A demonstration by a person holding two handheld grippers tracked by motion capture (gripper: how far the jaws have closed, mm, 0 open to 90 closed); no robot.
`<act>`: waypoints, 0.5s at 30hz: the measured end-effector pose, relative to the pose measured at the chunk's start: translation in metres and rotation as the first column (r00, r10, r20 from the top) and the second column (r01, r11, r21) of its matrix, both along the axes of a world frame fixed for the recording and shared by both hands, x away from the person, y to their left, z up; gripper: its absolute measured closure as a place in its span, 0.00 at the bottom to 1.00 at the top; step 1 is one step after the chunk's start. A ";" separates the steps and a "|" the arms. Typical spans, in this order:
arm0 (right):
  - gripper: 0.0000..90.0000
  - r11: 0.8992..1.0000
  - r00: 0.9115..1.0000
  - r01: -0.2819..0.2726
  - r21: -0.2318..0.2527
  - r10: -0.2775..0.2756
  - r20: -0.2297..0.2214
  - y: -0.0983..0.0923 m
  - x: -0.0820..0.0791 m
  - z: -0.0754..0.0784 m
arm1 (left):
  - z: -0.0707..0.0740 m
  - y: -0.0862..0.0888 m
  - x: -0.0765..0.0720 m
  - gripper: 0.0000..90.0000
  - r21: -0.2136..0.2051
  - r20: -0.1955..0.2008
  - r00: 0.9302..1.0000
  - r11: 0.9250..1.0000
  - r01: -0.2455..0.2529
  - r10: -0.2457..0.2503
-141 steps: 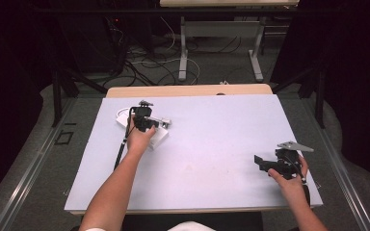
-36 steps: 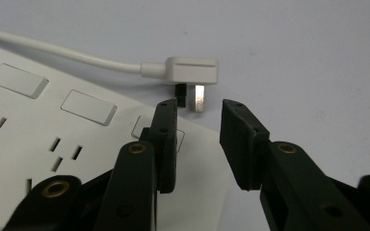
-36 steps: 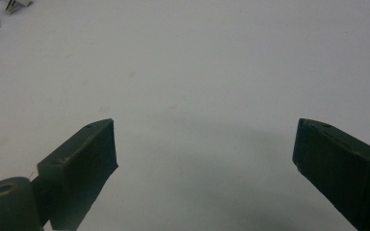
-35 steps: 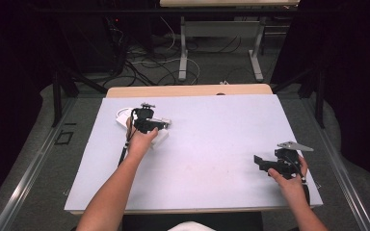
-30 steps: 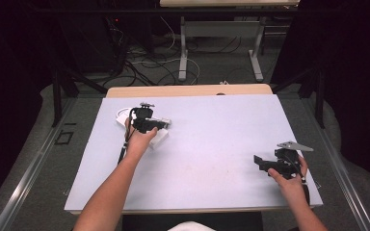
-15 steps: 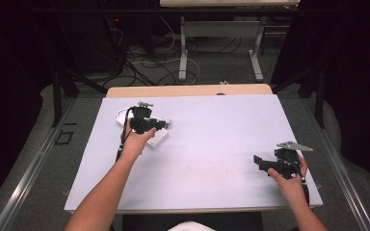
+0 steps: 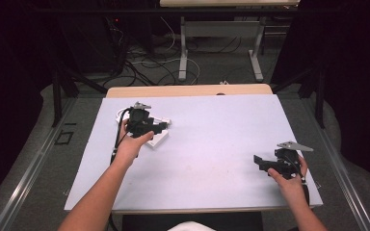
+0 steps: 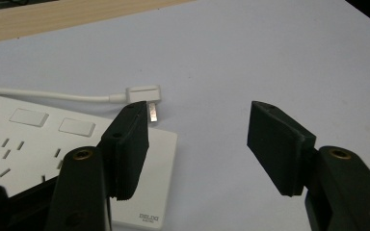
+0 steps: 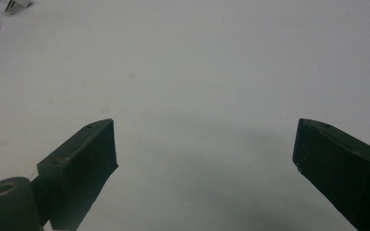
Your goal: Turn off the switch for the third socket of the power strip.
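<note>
A white power strip (image 8: 24,144) lies flat on the white table top (image 7: 212,144), with its switches and slots facing up. In the high view the power strip (image 7: 157,140) sits at the back left. A white plug (image 8: 143,92) on a thin white cable rests just beyond the strip's corner, metal prongs showing. My left gripper (image 8: 200,144) hovers over that corner. Its jaws have just been opening and nothing is between them. From above, the left gripper (image 7: 163,126) points right. My right gripper (image 7: 258,161) rests near the front right, open over bare table (image 9: 202,72).
A wooden strip (image 7: 188,90) runs along the table's far edge. Beyond it the floor holds cables and the legs of another table (image 7: 183,53). The plug's cable (image 8: 48,94) trails left across the table behind the strip.
The left gripper has lifted a little above the power strip and its jaws stand wider apart. The right hand and its gripper have stayed where they were.
</note>
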State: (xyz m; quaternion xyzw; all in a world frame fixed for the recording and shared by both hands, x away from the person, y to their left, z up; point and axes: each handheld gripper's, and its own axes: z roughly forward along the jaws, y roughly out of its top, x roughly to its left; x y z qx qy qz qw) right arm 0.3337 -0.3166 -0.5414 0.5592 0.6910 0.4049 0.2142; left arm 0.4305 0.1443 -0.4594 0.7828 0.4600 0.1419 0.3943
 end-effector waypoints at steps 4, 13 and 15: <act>0.09 1.000 1.000 0.002 -0.003 -0.002 0.001 0.000 0.000 0.000 | 0.004 0.002 -0.007 0.42 -0.008 0.011 1.000 1.000 0.009 -0.009; 0.09 1.000 1.000 0.006 -0.001 -0.006 0.001 0.000 0.000 0.000 | 0.004 0.014 -0.022 0.33 -0.048 0.004 1.000 0.999 -0.007 0.007; 0.09 1.000 1.000 0.008 0.004 -0.008 -0.002 0.000 -0.001 0.000 | 0.004 0.017 -0.026 0.29 -0.061 0.004 1.000 0.998 -0.019 0.019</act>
